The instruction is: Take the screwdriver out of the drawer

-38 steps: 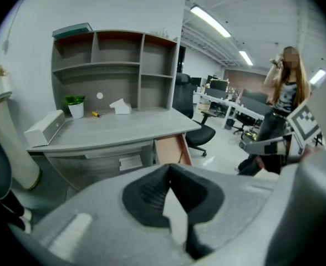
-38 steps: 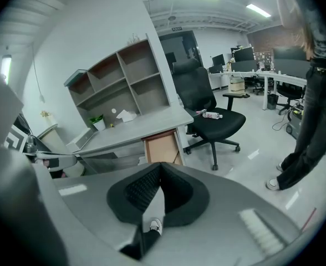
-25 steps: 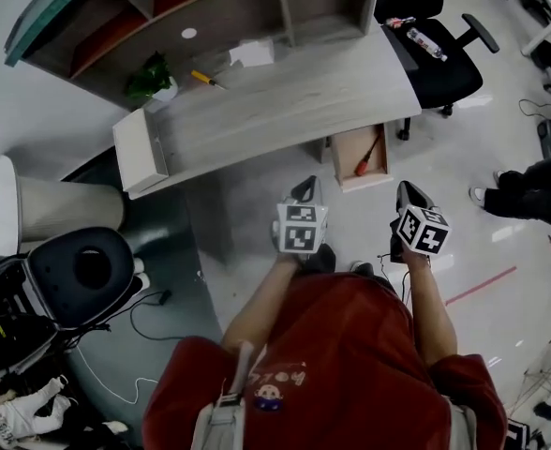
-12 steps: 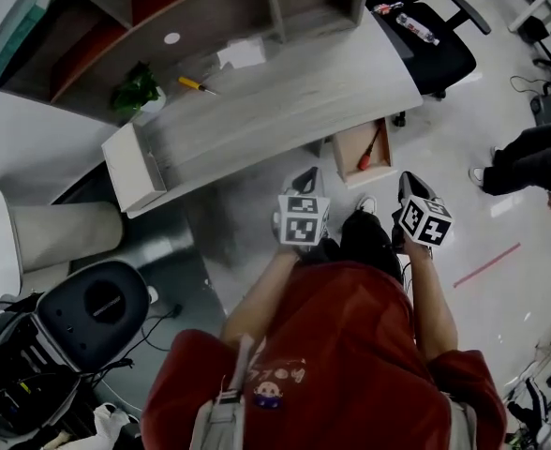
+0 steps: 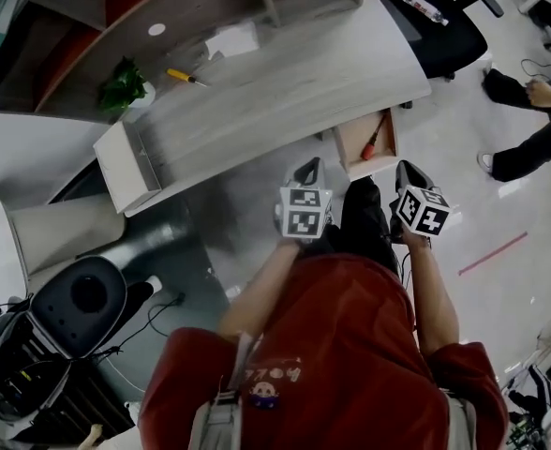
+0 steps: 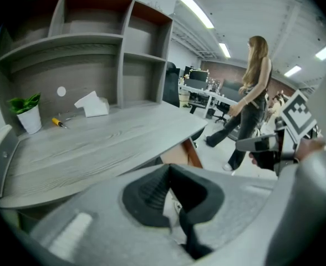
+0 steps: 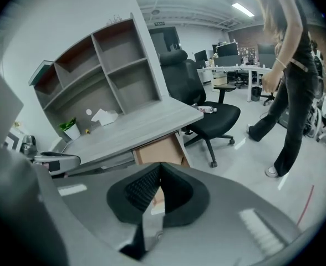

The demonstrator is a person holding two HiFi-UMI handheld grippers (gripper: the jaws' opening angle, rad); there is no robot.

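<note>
We held the left gripper (image 5: 305, 169) and right gripper (image 5: 409, 171) at frame centre, jaws pressed together and empty, over glossy floor (image 5: 500, 214) below the grey desk (image 5: 285, 82) and open drawer (image 5: 349, 157).

No words, numbers or brands are legible. Near centre, the left gripper (image 5: 305, 172) and right gripper (image 5: 409, 173) bear a left cube (image 5: 304, 212) and a right cube (image 5: 423, 212) showing black-and-white square markers only. At 6 o'clock, the red shirt (image 5: 350, 336) carries an emblem (image 5: 274, 387) too blurred to read.
</note>
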